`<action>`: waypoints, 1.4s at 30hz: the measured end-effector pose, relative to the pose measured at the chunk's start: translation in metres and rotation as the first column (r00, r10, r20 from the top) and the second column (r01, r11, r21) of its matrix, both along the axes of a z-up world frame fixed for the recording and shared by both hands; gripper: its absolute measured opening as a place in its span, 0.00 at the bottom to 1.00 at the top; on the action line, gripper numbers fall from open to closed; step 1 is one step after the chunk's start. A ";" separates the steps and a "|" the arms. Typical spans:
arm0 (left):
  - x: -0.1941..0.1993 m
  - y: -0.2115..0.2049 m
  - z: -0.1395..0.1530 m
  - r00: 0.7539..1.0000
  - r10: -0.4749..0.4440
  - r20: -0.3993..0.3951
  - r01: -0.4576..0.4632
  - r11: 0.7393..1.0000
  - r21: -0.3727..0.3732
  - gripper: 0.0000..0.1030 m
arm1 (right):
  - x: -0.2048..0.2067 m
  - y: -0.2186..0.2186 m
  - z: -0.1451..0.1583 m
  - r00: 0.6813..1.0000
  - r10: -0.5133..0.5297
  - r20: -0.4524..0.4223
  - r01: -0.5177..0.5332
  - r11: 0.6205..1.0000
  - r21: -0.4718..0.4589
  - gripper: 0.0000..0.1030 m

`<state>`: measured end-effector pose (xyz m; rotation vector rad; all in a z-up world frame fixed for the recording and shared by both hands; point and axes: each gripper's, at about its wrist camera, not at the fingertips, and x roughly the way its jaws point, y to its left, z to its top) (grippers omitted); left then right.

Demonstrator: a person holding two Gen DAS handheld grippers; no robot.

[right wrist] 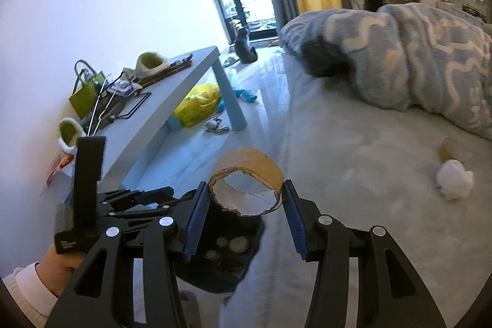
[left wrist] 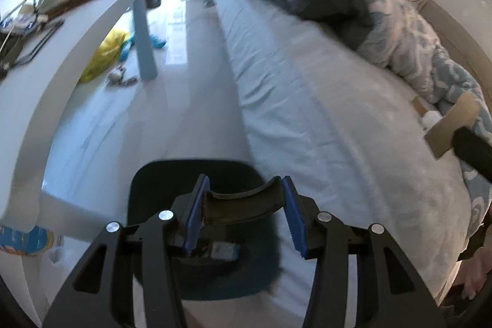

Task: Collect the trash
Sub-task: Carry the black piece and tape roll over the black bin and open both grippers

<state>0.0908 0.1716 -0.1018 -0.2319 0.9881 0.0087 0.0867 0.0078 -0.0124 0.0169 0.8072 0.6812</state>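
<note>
We carry everything beside the bed (right wrist: 353,174), the biggest thing here, where a white crumpled wad (right wrist: 454,179) lies waiting. Our left gripper (left wrist: 243,212) clamps the rim of the black trash bin (left wrist: 147,183), likely so its mouth stays up and within reach. Our right gripper (right wrist: 243,220) squeezes a torn cardboard tube (right wrist: 247,180) just above that bin, presumably for dropping. The tube's long axis runs away from us, its ragged open end facing the camera.
</note>
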 end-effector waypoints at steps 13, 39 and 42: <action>-0.020 0.042 -0.040 0.989 0.023 -0.143 -0.026 0.999 -0.019 0.52 | -0.003 0.068 -0.023 0.998 0.062 -0.028 -0.063 0.997 -0.054 0.48; -0.058 0.091 0.027 0.989 0.092 0.117 -0.085 0.994 -0.065 0.60 | 0.007 0.133 -0.106 0.981 0.070 -0.180 -0.101 0.980 -0.170 0.48; -0.062 0.095 0.039 0.982 0.101 0.157 -0.090 0.993 -0.073 0.56 | 0.005 0.140 -0.125 0.976 0.073 -0.203 -0.117 0.970 -0.213 0.48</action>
